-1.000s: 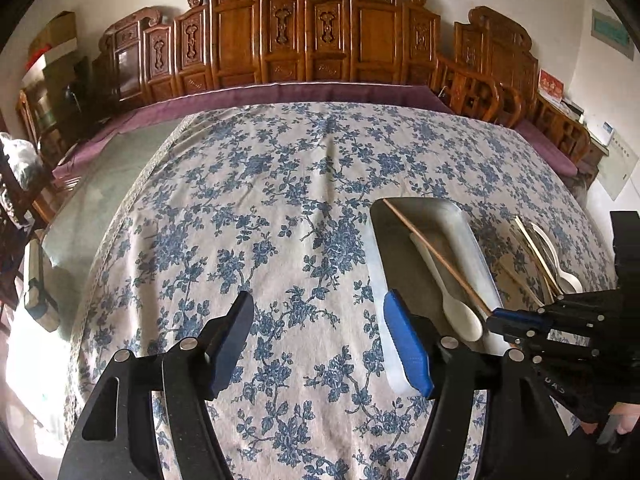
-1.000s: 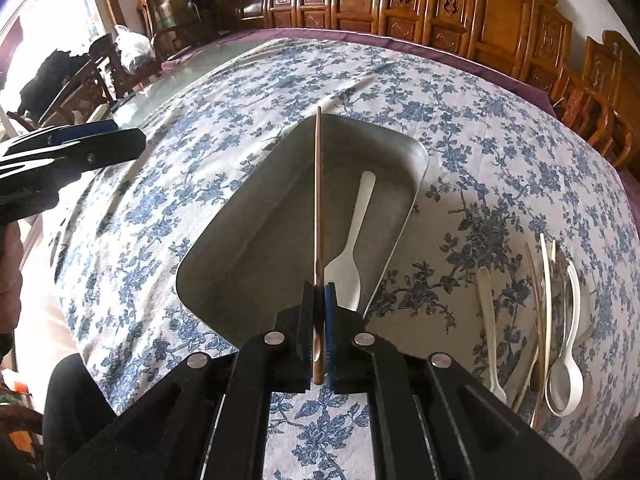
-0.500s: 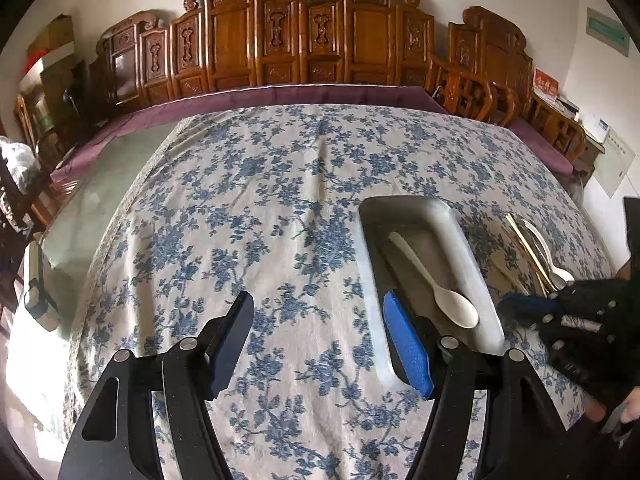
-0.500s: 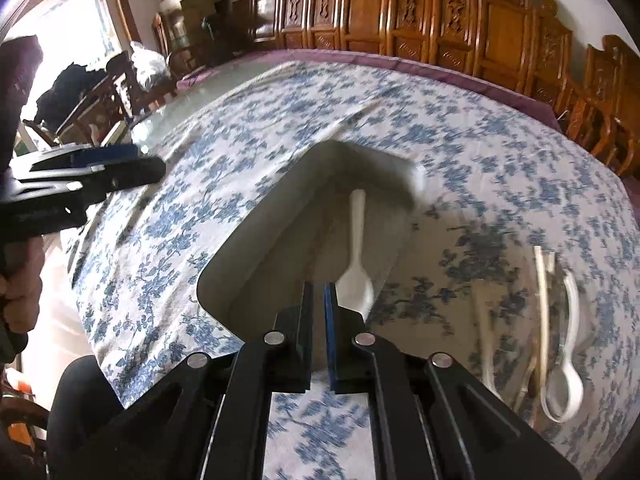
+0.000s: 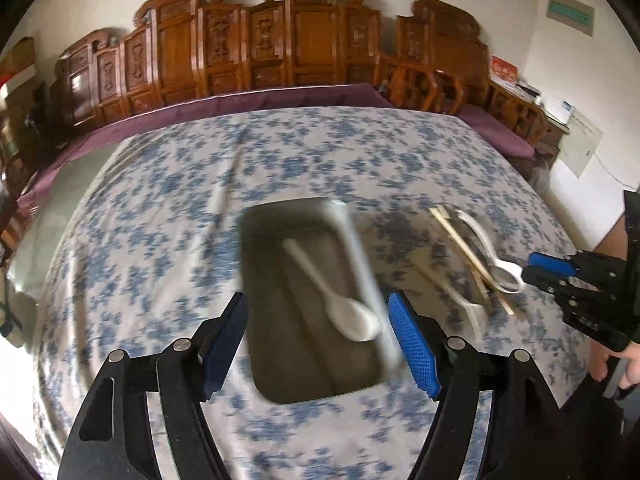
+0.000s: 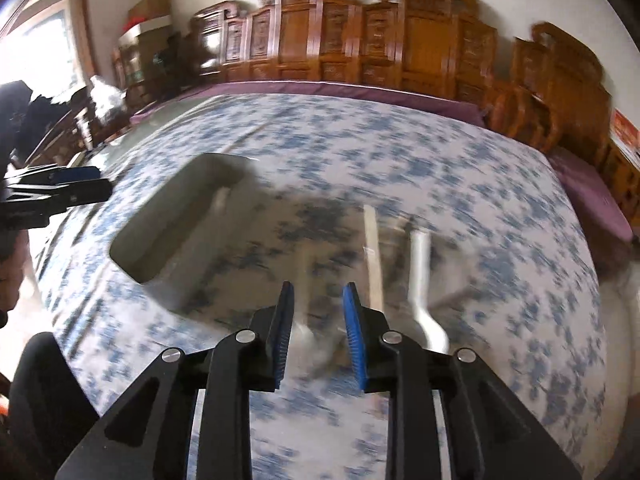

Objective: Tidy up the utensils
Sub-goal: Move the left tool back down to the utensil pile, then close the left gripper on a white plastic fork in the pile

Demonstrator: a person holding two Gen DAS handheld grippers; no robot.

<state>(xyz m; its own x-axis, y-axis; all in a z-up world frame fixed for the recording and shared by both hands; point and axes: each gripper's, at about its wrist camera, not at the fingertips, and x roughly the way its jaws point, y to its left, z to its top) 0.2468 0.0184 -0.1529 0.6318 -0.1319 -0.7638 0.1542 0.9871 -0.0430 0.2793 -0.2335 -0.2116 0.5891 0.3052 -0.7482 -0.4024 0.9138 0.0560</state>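
Floral tablecloth [image 5: 320, 152]; grey tray [image 5: 280, 376] holds 1 white spoon [image 5: 344, 304].

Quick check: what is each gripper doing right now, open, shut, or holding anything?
Left gripper: open, holding nothing, above the metal tray.
Right gripper: jaws just been opening, nothing between them.

Motion blur smears the loose utensils [image 6: 400, 264] (their kinds unreadable) and the tray [image 6: 176, 216].

We count one tray [image 5: 256, 280] holding one spoon [image 5: 352, 316]. Beside it lie about three more spoons [image 5: 496, 268] and roughly two chopsticks [image 5: 460, 240], blurred.
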